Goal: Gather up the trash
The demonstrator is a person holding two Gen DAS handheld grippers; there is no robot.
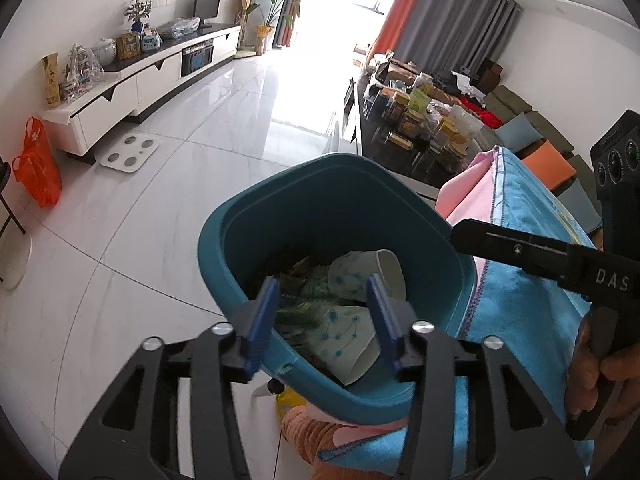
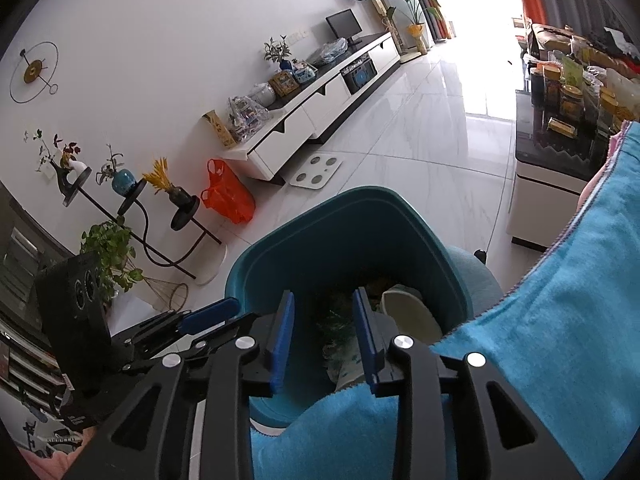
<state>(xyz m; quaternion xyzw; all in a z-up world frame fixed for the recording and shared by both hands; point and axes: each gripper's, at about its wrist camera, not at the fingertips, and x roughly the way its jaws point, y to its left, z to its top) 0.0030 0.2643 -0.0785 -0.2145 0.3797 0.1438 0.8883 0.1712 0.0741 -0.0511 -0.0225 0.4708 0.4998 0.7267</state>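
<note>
Both tools part-open, empty, over teal bin (image 1: 224,236); blue towel (image 2: 560,300) crowds bin's right rim.

I see the bin (image 1: 304,216) standing on the floor (image 1: 168,200), two paper cups (image 1: 362,276) lying inside on other trash. A towel (image 1: 520,320) lies right of it, a scale (image 1: 130,151) behind it by the cabinet (image 1: 120,100).
</note>
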